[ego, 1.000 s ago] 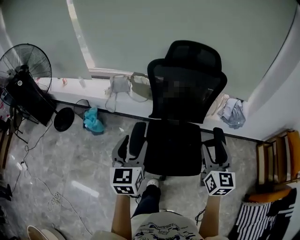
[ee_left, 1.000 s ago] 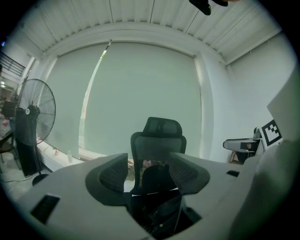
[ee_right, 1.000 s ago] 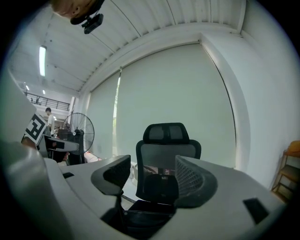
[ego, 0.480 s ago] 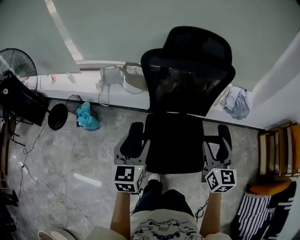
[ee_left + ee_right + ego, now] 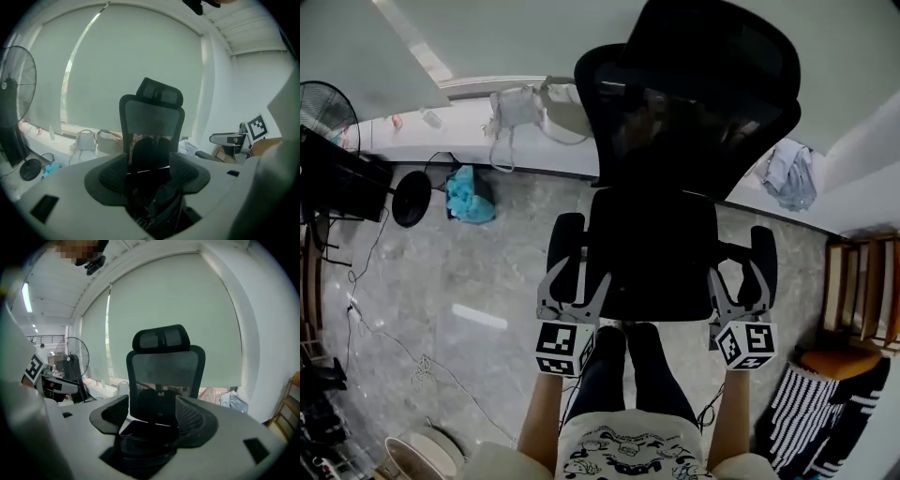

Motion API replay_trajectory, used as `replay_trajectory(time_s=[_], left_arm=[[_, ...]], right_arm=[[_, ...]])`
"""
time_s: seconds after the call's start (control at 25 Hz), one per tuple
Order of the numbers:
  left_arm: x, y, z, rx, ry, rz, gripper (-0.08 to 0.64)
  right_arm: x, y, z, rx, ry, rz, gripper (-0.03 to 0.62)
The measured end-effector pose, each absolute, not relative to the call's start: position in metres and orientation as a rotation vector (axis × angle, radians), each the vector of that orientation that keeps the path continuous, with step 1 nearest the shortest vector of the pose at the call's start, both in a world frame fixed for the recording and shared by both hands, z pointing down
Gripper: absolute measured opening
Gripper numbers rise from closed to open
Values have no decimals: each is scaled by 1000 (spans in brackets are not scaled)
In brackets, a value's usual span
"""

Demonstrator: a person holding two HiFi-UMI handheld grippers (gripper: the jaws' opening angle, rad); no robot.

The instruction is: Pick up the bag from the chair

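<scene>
The left gripper (image 5: 575, 292) at the seat's seven o'clock and the right gripper (image 5: 739, 295) at five are both wide open and empty, ready to grab. Something dark and shiny on the office chair's (image 5: 703, 112) seat may be the bag (image 5: 161, 199).

A black bag (image 5: 149, 152), dark and hard to outline, seems to stand upright on the seat of the black office chair (image 5: 652, 270), against its mesh backrest.
</scene>
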State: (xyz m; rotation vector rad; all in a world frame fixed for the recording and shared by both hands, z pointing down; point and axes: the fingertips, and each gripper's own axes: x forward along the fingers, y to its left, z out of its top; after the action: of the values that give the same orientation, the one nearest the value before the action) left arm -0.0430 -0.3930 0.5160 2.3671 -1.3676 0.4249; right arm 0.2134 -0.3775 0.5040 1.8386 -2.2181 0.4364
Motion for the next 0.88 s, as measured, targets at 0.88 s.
replay_trajectory(time_s=[0.88], left_arm=[[20,-404,743,2121,-1239,640,287]], right_arm=[[257,-435,731,1429,-2148,594,390]])
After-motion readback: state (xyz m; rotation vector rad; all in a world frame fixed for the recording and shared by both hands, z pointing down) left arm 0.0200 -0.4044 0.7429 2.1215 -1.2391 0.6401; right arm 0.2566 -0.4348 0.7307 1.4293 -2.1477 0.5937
